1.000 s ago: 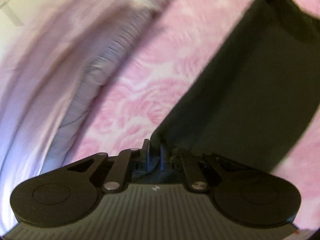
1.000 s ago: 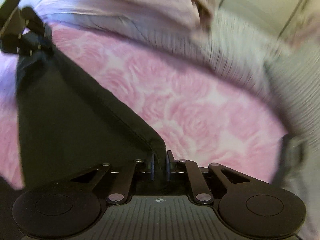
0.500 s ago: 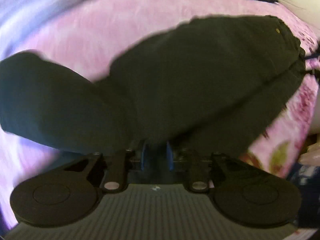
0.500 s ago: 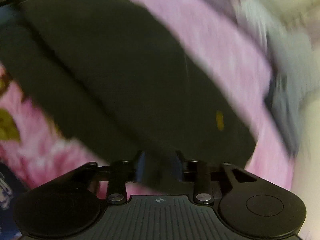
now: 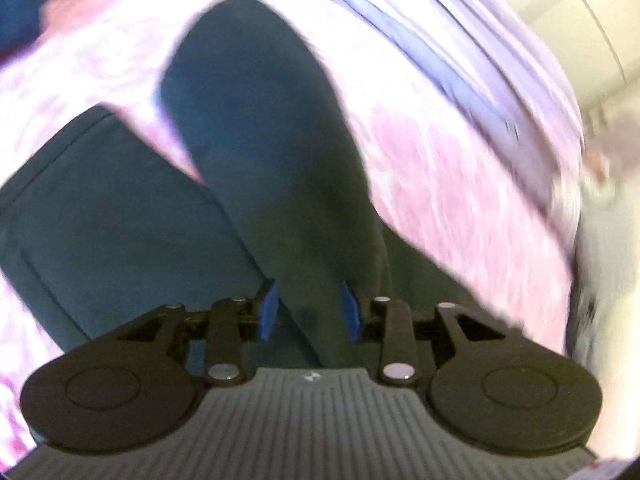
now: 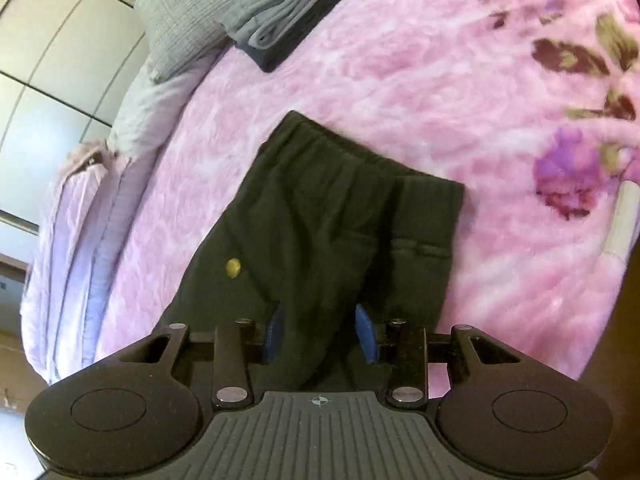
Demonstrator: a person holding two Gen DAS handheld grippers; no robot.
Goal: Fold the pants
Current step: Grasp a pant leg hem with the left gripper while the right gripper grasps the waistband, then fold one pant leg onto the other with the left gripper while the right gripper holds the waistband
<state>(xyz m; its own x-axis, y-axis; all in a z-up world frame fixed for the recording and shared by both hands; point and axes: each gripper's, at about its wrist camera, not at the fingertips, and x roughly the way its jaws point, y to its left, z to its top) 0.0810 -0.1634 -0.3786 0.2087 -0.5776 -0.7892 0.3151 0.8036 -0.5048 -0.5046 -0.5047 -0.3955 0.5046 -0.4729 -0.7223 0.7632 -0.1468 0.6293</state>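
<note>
Dark pants (image 6: 332, 220) lie on a pink floral blanket (image 6: 420, 80), waistband at the far end, a small yellow tag on the left side. My right gripper (image 6: 321, 332) is open just above the near part of the cloth, blue pads apart, nothing pinched. In the left wrist view the pants (image 5: 256, 152) show as two dark legs spread in a V on the pink blanket (image 5: 460, 184). My left gripper (image 5: 310, 312) is open too, hovering over where the legs meet. The left wrist view is blurred.
Folded grey garments (image 6: 280, 16) and a grey pillow (image 6: 180, 12) lie at the blanket's far edge. Lilac bedding (image 6: 84, 216) is bunched along the left side, with pale wardrobe doors (image 6: 52, 60) beyond. Lilac bedding (image 5: 460, 40) also runs along the upper right in the left wrist view.
Both grippers were shut on the pants, lifting them stretched between them. The pants now lie on the blanket and both grippers have opened and let go.
</note>
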